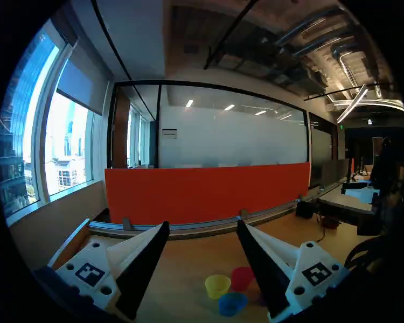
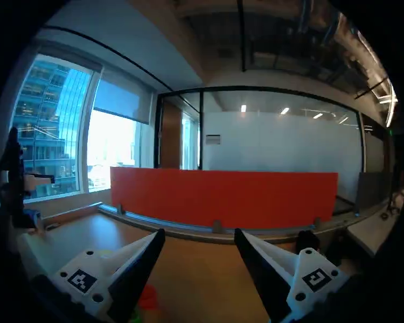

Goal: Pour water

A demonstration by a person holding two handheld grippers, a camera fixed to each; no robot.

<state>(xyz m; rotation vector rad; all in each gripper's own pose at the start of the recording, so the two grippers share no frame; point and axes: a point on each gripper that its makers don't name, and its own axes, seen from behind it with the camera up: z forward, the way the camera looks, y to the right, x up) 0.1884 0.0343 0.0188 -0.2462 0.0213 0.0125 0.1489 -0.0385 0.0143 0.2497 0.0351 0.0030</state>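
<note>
Left gripper (image 1: 202,223): jaws wide apart, nothing between the fingers. It hangs over a wooden desk (image 1: 191,269), aimed at the orange partition (image 1: 202,192) along the desk's far edge.

Three small cups stand on the desk on the near side of the orange partition, well short of it and low between the fingers. The yellow cup (image 1: 217,285) is the middle one. The red cup (image 1: 242,276) is just beside it and slightly nearer the partition, partly hidden by the gripper's own right finger. The blue cup (image 1: 231,303) is the farthest from the partition. They sit in a tight cluster; cannot tell if they touch or hold any water.

A metal rail (image 1: 202,227) runs along the foot of the partition. A window (image 1: 67,145) meets its left end.

Right gripper (image 2: 198,231): jaws likewise spread, gripping nothing, facing the same partition from farther back. A red shape (image 2: 148,299) lies on the near side of the partition at the view's bottom edge, against the gripper's left finger; too cut off to identify.
</note>
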